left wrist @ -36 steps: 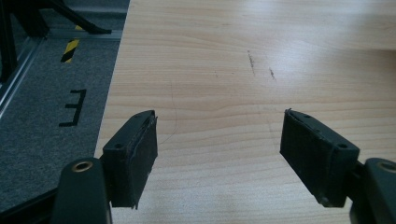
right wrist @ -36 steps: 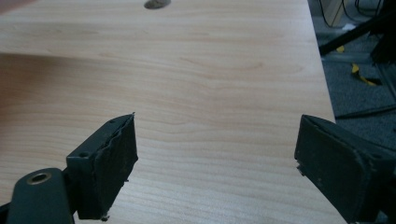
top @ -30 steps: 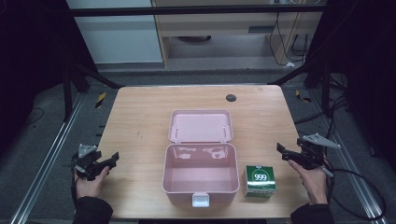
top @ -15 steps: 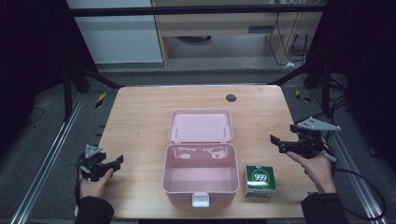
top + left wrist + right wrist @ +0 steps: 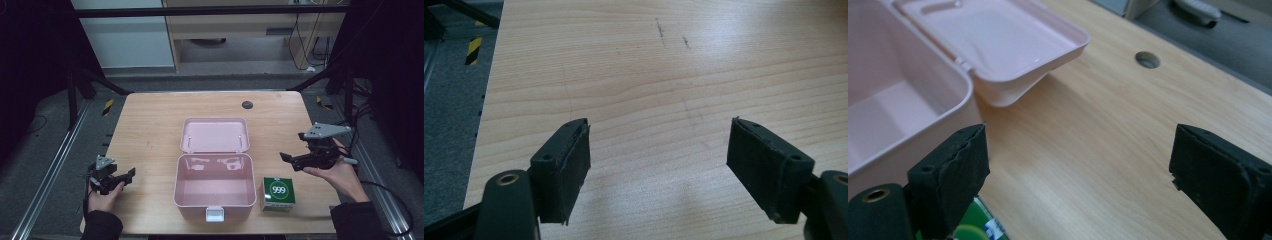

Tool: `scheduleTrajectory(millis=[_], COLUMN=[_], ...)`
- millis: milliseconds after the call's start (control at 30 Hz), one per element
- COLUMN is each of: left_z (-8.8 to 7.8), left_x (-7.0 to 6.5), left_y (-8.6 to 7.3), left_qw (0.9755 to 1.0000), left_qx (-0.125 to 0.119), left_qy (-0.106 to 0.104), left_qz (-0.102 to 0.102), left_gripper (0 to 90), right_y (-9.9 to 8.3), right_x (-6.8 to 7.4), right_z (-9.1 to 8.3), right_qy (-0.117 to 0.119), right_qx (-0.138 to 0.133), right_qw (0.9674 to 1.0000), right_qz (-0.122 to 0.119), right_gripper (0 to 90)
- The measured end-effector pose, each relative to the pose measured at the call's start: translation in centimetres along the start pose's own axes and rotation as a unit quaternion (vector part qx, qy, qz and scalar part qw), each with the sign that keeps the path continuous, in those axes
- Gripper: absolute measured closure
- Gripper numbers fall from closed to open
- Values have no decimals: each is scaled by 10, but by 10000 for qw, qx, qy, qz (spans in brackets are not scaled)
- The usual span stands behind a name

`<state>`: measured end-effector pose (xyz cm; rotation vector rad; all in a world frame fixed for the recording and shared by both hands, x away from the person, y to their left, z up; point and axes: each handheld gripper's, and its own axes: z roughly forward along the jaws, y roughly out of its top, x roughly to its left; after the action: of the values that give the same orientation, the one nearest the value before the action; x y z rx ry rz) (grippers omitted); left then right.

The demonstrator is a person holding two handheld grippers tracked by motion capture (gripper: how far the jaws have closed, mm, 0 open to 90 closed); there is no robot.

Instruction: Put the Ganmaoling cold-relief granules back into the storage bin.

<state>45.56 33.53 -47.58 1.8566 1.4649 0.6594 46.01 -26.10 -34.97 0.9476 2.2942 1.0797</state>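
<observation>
The likeliest work here is getting the green carton marked 999 (image 5: 278, 193) into the open pink plastic box (image 5: 215, 187), and the chief risk, as I judge it, lies in how close the two stand: the carton sits on the tabletop (image 5: 150, 125) near its front edge, just beside the box's right wall, so a jaw coming down on the carton's left side could wedge against that wall, shove the light box sideways, or tip the carton over. The right gripper (image 5: 290, 160) hangs in the air above the tabletop's right edge, well above and behind the carton, its jaws having just been opening and now standing apart with nothing between them; in the right gripper view the carton's green top (image 5: 979, 227) peeks out under the left jaw, so the approach would start off-centre and a hasty drop might catch only a corner. The box's lid (image 5: 215, 135) lies thrown back flat toward the middle of the tabletop, and a careless sweep could clip it. The box itself holds nothing; its pale floor is bare. The left gripper (image 5: 125, 176) rests low near the front left corner, jaws apart over bare wood and empty, too far off to steady the box if it slides.
</observation>
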Motion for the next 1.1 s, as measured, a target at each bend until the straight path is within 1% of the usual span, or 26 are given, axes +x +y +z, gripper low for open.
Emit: scheduleTrajectory(millis=[33, 133, 167, 200, 233, 267, 300, 333, 400, 500, 533, 567, 600, 633, 667, 700, 733, 767, 800, 867, 900, 933, 967, 1033, 1067, 1100], left_z=[0, 0, 1, 1, 1, 1, 1, 1, 1, 2, 2, 2, 2, 2, 2, 2, 2, 2, 2, 2, 1, 1, 1, 0, 1, 2], left_x=[0, -1, -1, -1, -1, -2, -2, -2, -2, -2, -2, -2, -2, -3, -3, -3, -3, -3, -3, -3, -3, -3, -3, -3, -3, -4], left_y=[0, 0, 0, 0, 0, 0, 0, 0, 0, 0, 0, 0, 0, 0, 0, 0, 0, 0, 0, 0, 2, 2, 2, 3, 2, 2], left_qw=[10000, 10000, 10000, 10000, 10000, 10000, 10000, 10000, 10000, 10000, 10000, 10000, 10000, 9999, 9999, 9999, 9999, 9999, 9999, 10000, 9999, 9999, 9999, 9999, 9999, 9999], left_qx=[0, 1, 7, 8, 8, 11, 11, 13, 35, 40, 42, 42, 42, 43, 43, 40, 43, 45, 47, 59, 4, 4, 0, -17, -2, 37], left_qy=[0, -22, -29, -27, -27, -32, -32, -33, -33, -40, -38, -38, -39, -40, -40, -40, -40, -41, -44, -50, -99, -99, -109, -122, -146, -154], left_qz=[0, 14, 20, 31, 31, 40, 40, 45, 60, 71, 72, 72, 72, 85, 85, 88, 90, 89, 90, 60, 35, 35, 54, 50, 54, 65], left_gripper=[246, 246, 246, 246, 246, 246, 246, 246, 246, 246, 246, 246, 246, 247, 247, 247, 246, 247, 247, 246, 247, 247, 246, 247, 247, 247], right_y=[0, 1, 1, 1, 1, 2, 2, 2, 3, 4, 4, 4, 3, 3, 3, 2, 1, 1, 1, 0, 0, 0, 3, 3, 1, 0], right_x=[0, 6, 10, 12, 12, 16, 16, 20, 23, 28, 30, 30, 33, 35, 35, 36, 39, 40, 40, 41, 42, 42, 45, 46, 48, 49], right_z=[0, 1, 1, 1, 1, 1, 1, 1, 1, 3, 3, 3, 4, 5, 5, 6, 7, 7, 7, 9, 9, 9, 9, 10, 11, 12], right_qy=[0, 182, 300, 369, 369, 477, 477, 582, 702, 771, 807, 807, 876, 904, 904, 946, 1014, 1052, 1052, 1111, 1184, 1184, 1232, 1282, 1292, 1286], right_qx=[0, 187, 310, 373, 373, 504, 504, 637, 786, 990, 1056, 1056, 1169, 1216, 1216, 1263, 1346, 1391, 1391, 1457, 1637, 1637, 1564, 1542, 1563, 1592], right_qw=[10000, 9994, 9984, 9977, 9977, 9960, 9960, 9935, 9903, 9850, 9833, 9833, 9798, 9782, 9782, 9765, 9733, 9715, 9715, 9692, 9653, 9653, 9648, 9652, 9635, 9628], right_qz=[0, -241, -373, -426, -426, -559, -559, -737, -908, -1187, -1240, -1240, -1364, -1418, -1418, -1470, -1558, -1603, -1603, -1646, -1653, -1653, -1716, -1681, -1748, -1764], right_gripper=[88, 80, 77, 73, 73, 70, 70, 63, 55, 45, 42, 42, 38, 37, 37, 36, 36, 35, 35, 31, 28, 28, 33, 32, 31, 31])
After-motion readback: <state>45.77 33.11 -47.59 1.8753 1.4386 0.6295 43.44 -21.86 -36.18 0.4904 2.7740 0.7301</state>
